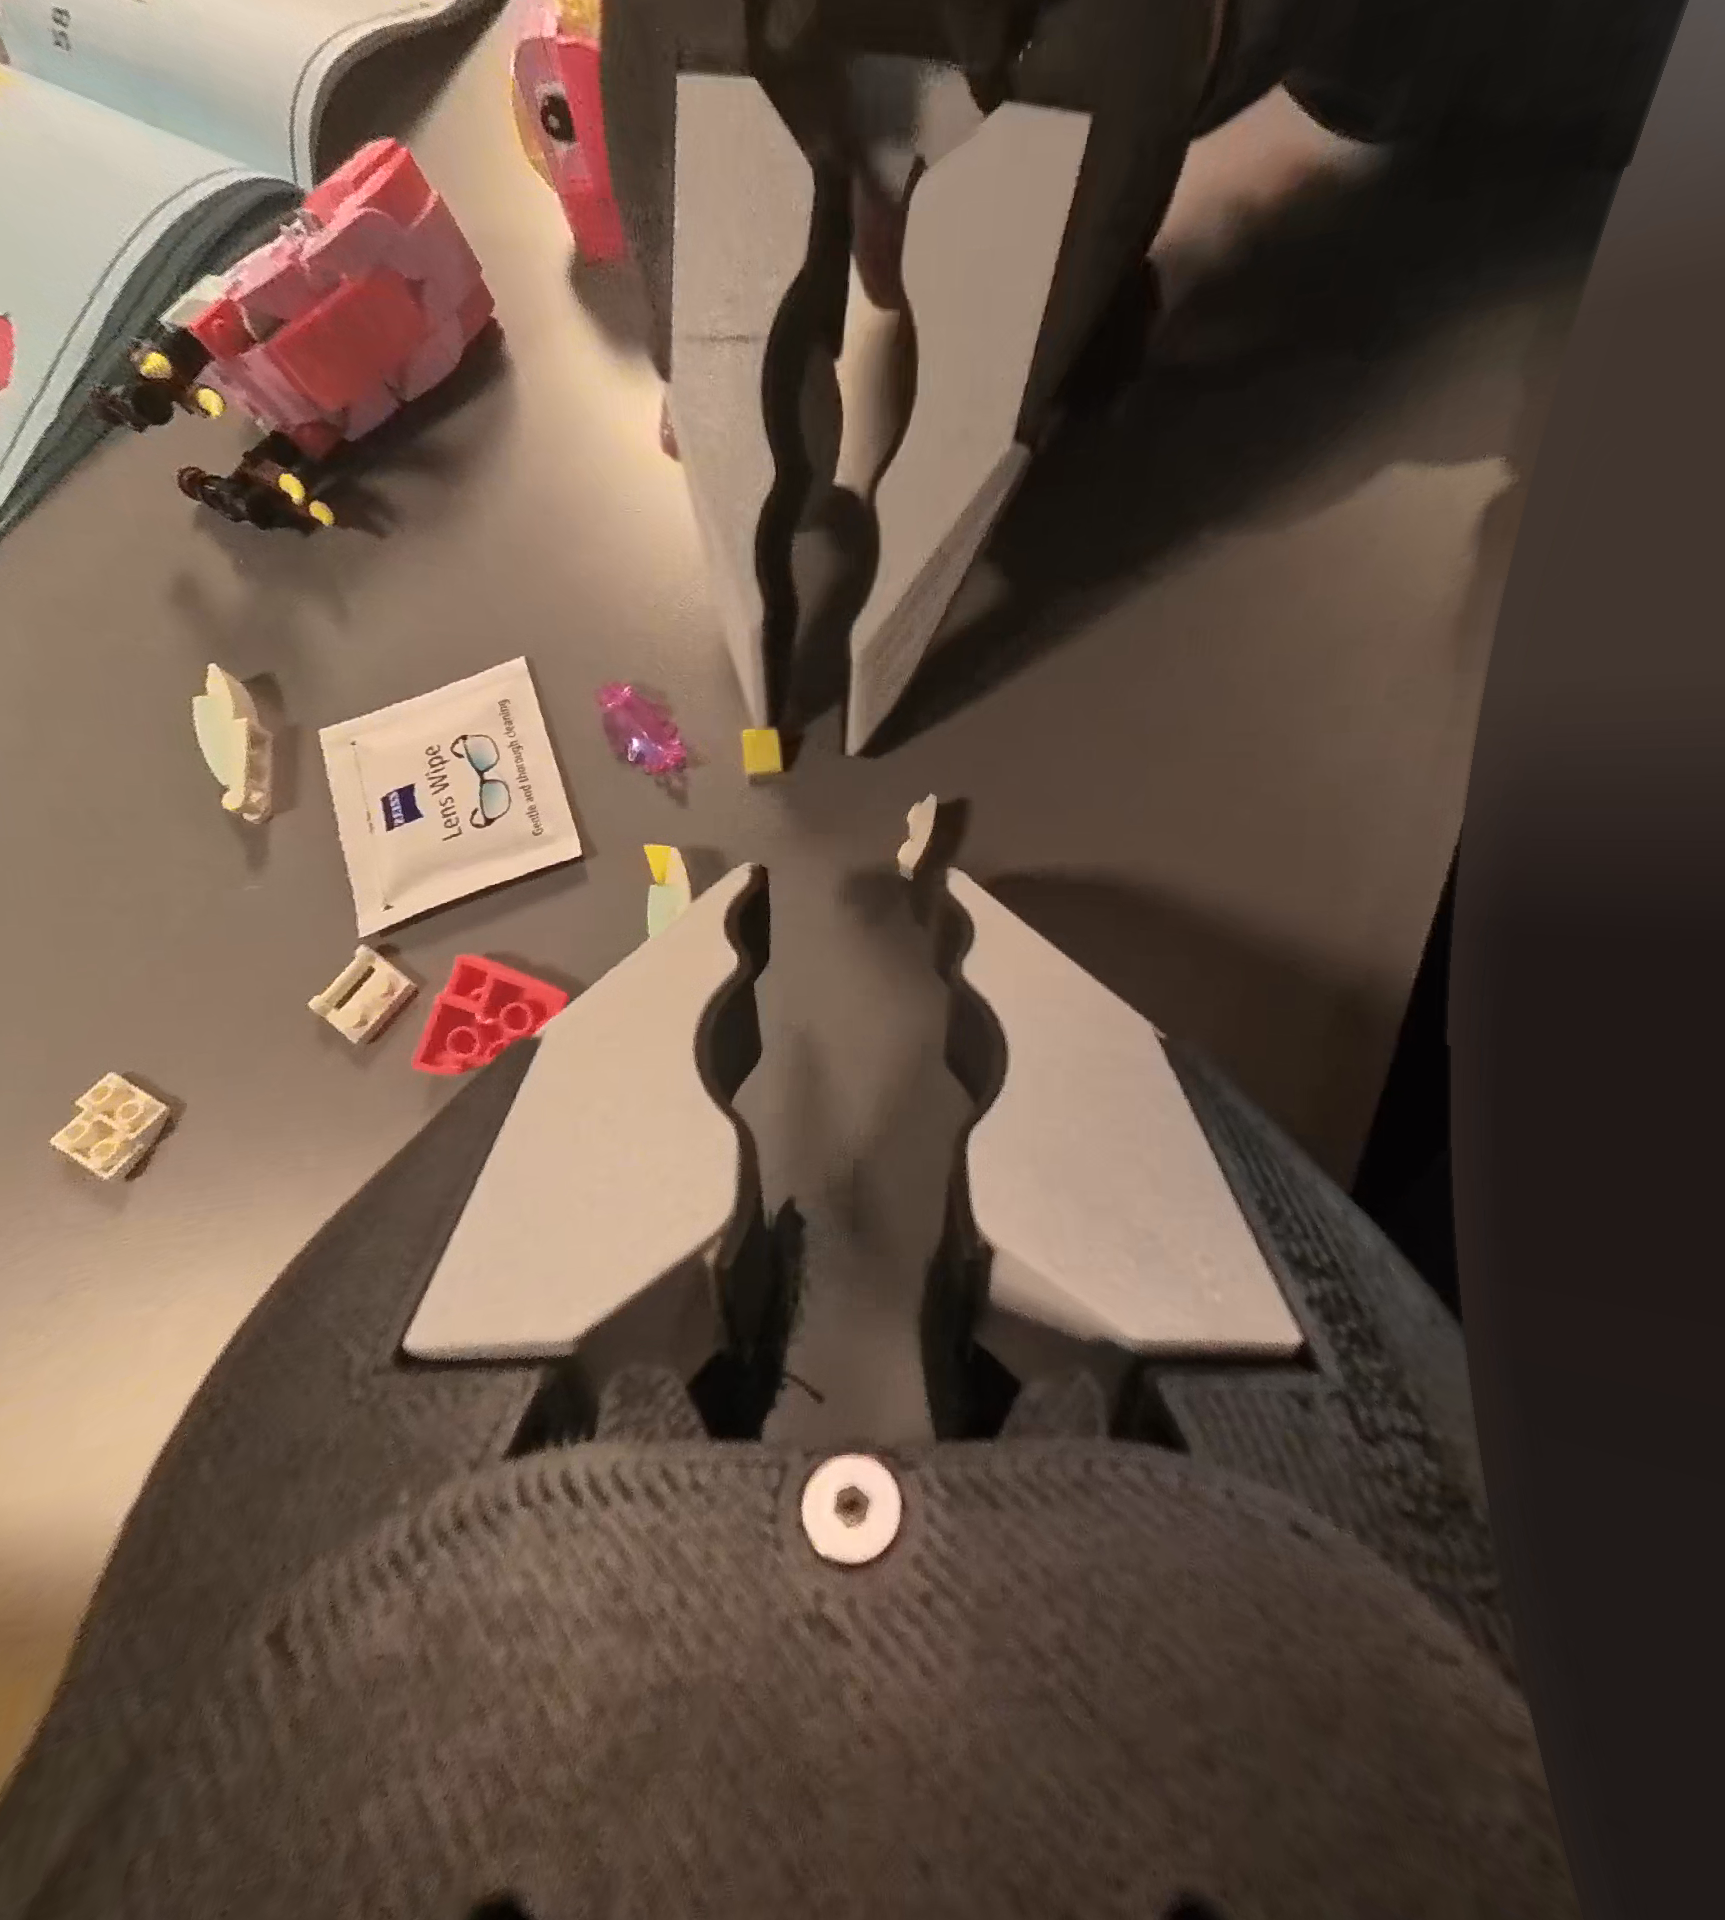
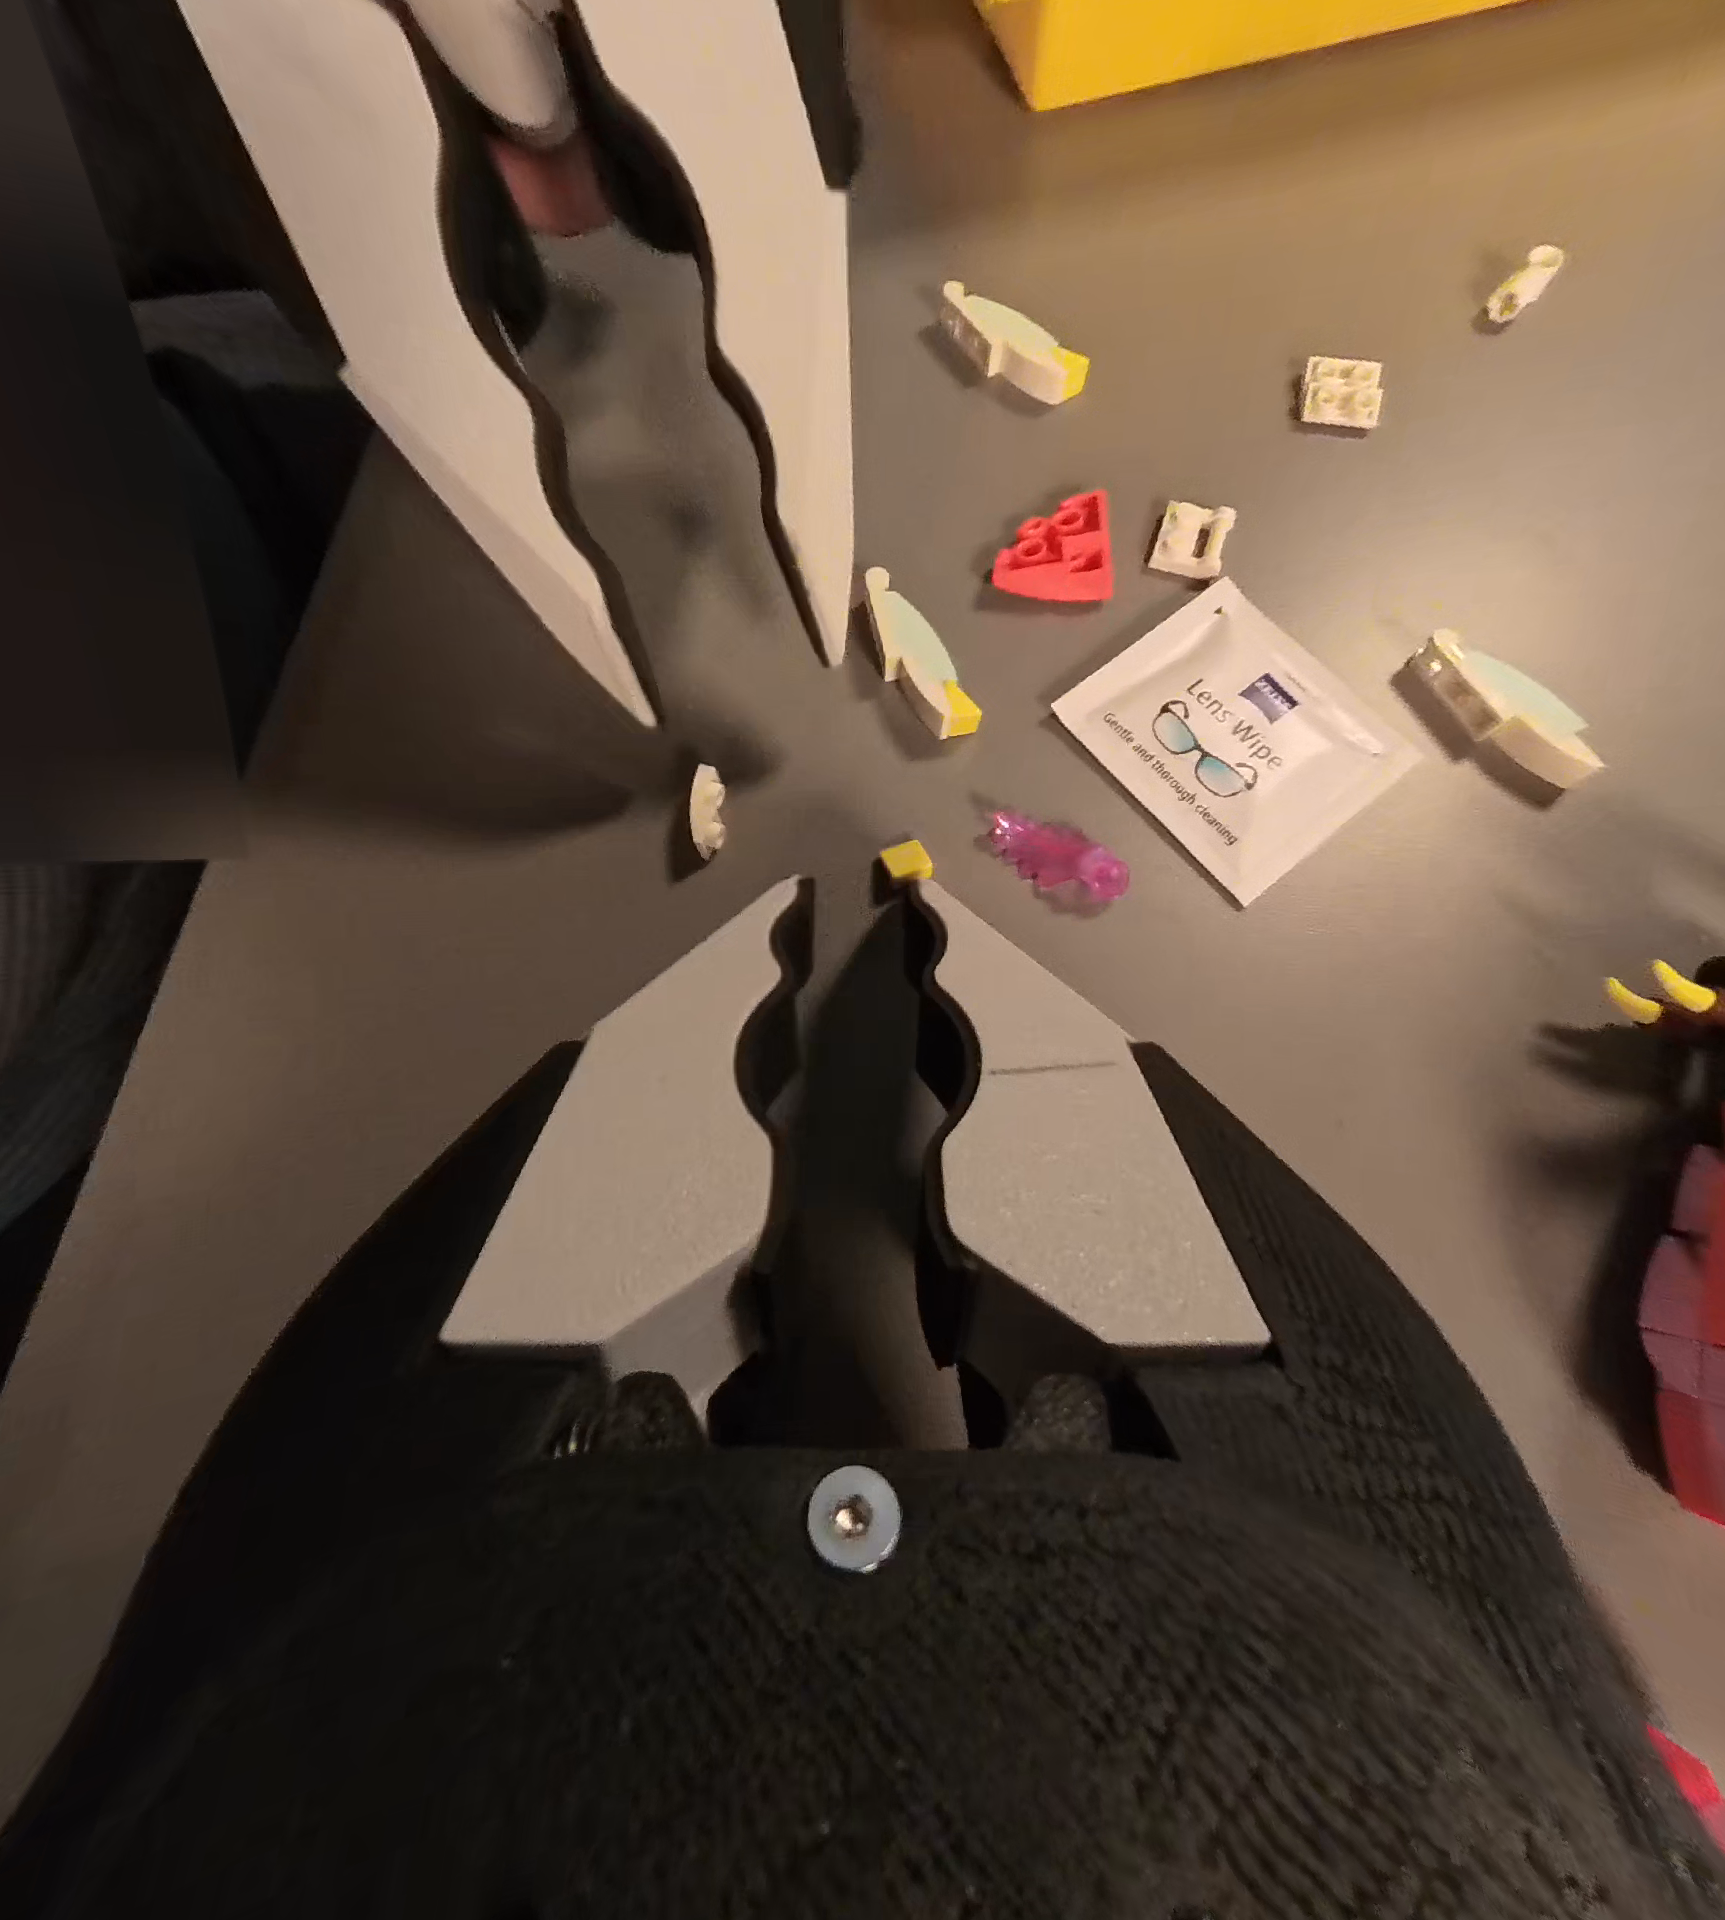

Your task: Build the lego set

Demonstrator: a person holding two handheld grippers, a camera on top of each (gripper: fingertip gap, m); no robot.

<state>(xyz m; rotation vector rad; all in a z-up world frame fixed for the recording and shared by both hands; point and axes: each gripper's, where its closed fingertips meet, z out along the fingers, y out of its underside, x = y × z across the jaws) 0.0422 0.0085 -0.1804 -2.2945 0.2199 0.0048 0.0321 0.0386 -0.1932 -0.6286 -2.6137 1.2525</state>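
Note:
My left gripper (image 1: 850, 878) hangs open just above the grey table (image 1: 1149, 790) with nothing between its fingers. A small cream brick piece (image 1: 925, 836) stands just beyond its right fingertip, apart from it. My right gripper (image 2: 856, 891) is open too, and faces the left gripper (image 2: 742, 686) tip to tip. A tiny yellow cube (image 2: 905, 862) lies at the tip of its right finger, outside the gap. In the left wrist view the cube (image 1: 762, 750) sits beside the right gripper (image 1: 814, 727). The cream piece (image 2: 707, 810) lies between the two grippers.
Also on the table are a clear pink piece (image 1: 642, 727), a white wipe sachet (image 1: 451, 795), a red wedge plate (image 1: 486, 1013), several cream bricks and feather-shaped pieces (image 2: 915, 660), a pink-red brick model (image 1: 338, 312), an open booklet (image 1: 58, 260) and a yellow box (image 2: 1201, 42). About 7 centimetres separates my right fingertips from the white wipe sachet (image 1: 451, 795). Seen from the right wrist view (image 2: 1220, 725) as well.

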